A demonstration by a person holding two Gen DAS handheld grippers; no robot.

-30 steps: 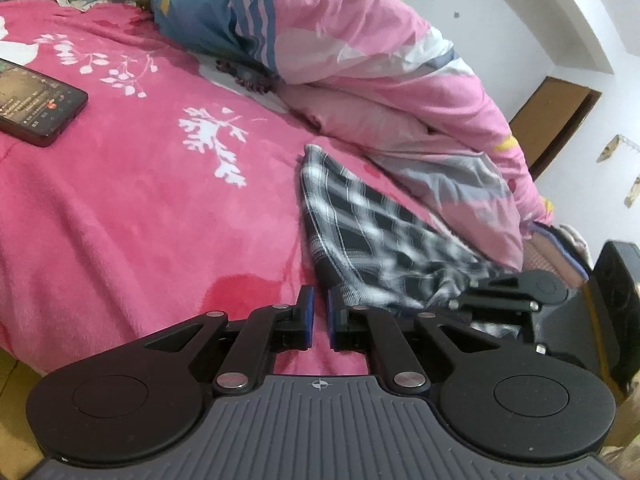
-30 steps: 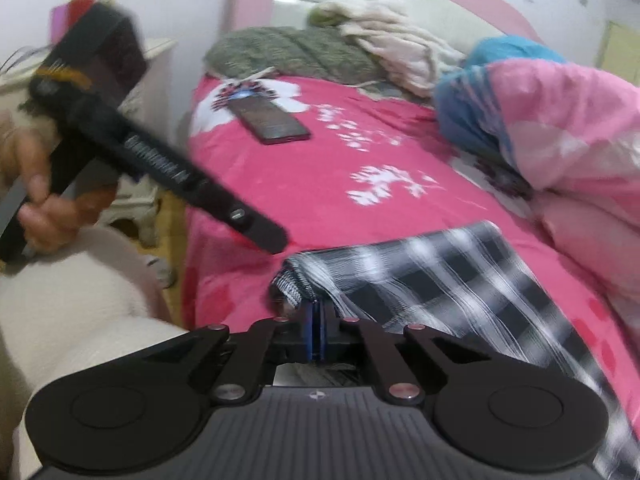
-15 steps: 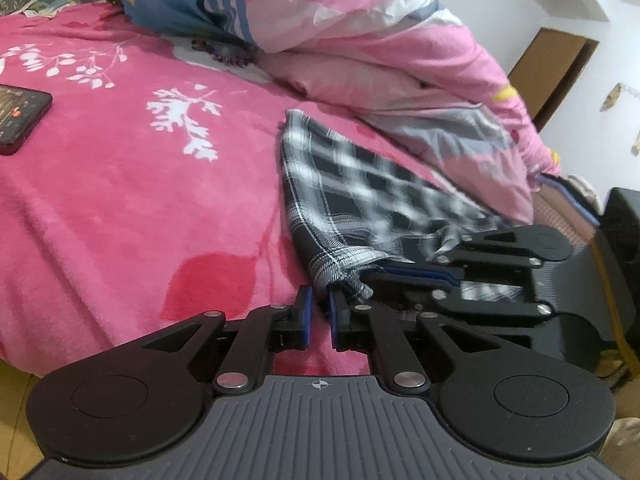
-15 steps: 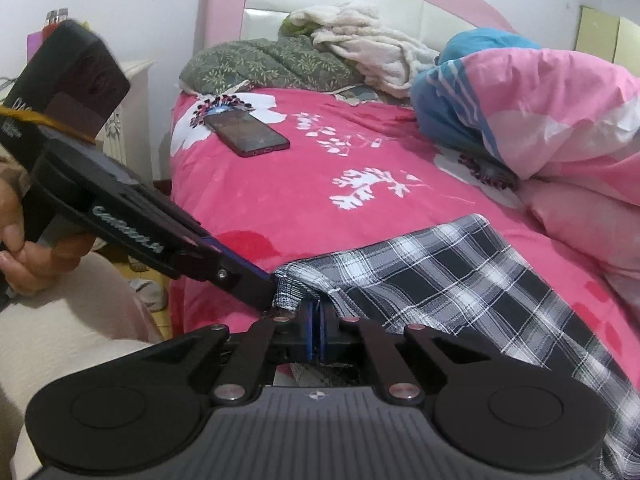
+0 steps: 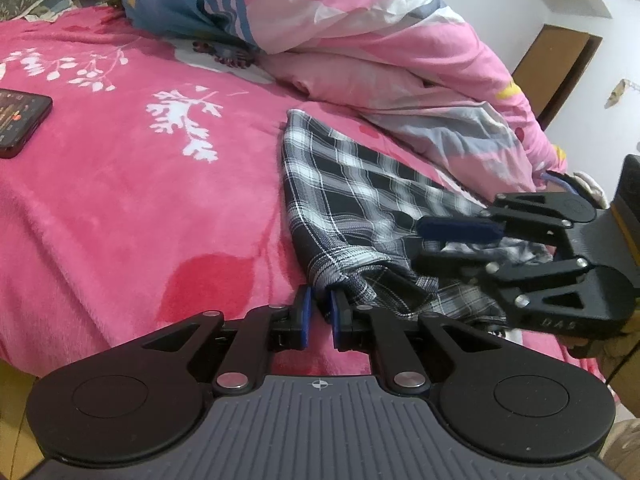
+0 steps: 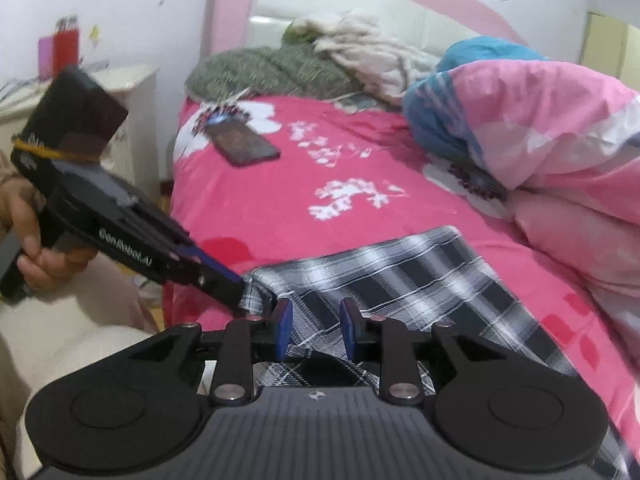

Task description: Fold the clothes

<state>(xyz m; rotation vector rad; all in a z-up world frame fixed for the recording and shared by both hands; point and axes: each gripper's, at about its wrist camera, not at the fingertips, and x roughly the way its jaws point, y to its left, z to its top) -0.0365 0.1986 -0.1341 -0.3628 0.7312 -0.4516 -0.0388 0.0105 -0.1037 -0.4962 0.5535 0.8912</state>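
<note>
A black-and-white plaid garment (image 5: 352,196) lies flat on the pink bed, its near hem hanging over the bed's edge. My left gripper (image 5: 320,312) pinches the hem's near corner; its jaws are nearly together with the cloth's edge between them. The right wrist view shows that same left gripper (image 6: 236,296) at the garment's (image 6: 400,280) left corner, held by a hand (image 6: 36,264). My right gripper (image 6: 316,330) has its jaws opening. The hem lies under and between the blue pads, which do not press on it. From the left wrist view, the right gripper (image 5: 432,244) gapes around bunched plaid.
A pink floral blanket (image 5: 120,200) covers the bed. A phone (image 5: 16,124) lies on it at far left. A bunched pink and blue quilt (image 5: 360,40) borders the garment's far side. Pillows and clothes (image 6: 280,68) pile at the headboard, beside a white nightstand (image 6: 132,92).
My right gripper's jaws have parted and let go of the hem they pinched. The left gripper stays at the garment's corner.
</note>
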